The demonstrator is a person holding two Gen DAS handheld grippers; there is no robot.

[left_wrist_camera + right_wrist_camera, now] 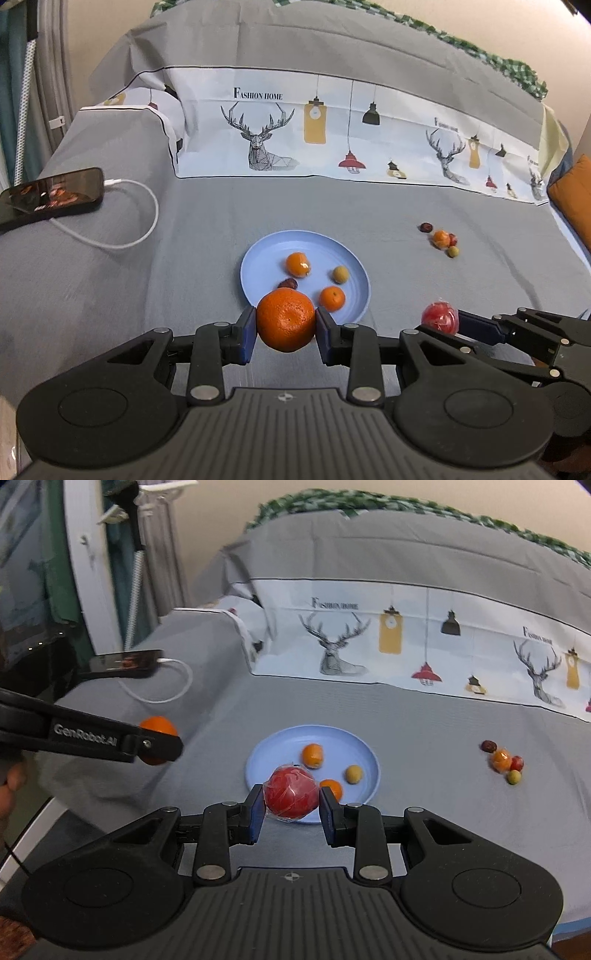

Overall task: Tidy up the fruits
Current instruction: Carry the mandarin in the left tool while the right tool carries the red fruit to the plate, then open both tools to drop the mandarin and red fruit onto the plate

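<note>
we hold the left tool (286, 334) with its blue pads pinching a large orange (286, 319) from both sides, in the air just before the near rim of the light blue plate (266, 251). the right tool (292, 812) pinches a red fruit in clear wrap (291, 792) in the same way, also in front of the near rim of the plate. in the left wrist view the right tool enters from the right edge, close beside the left one.

the plate lies on the grey bed cover (207, 229), with free cover on all sides of it. on the plate we count two small oranges (297, 264), one yellow-green round fruit (340, 274) and one dark red fruit (288, 283); this last one is half hidden behind the large orange, and in the right wrist view we cannot see it at all.

well apart to the right a small group of fruits (441, 239) lies on the cover: one dark one, one wrapped orange one, one red one and one green one, touching or nearly so. they are small and a little blurred.

at the left edge of the bed a phone (51, 195) lies with a white cable (144, 218) in a loop. the printed sheet with deer (258, 136) closes the far side.
</note>
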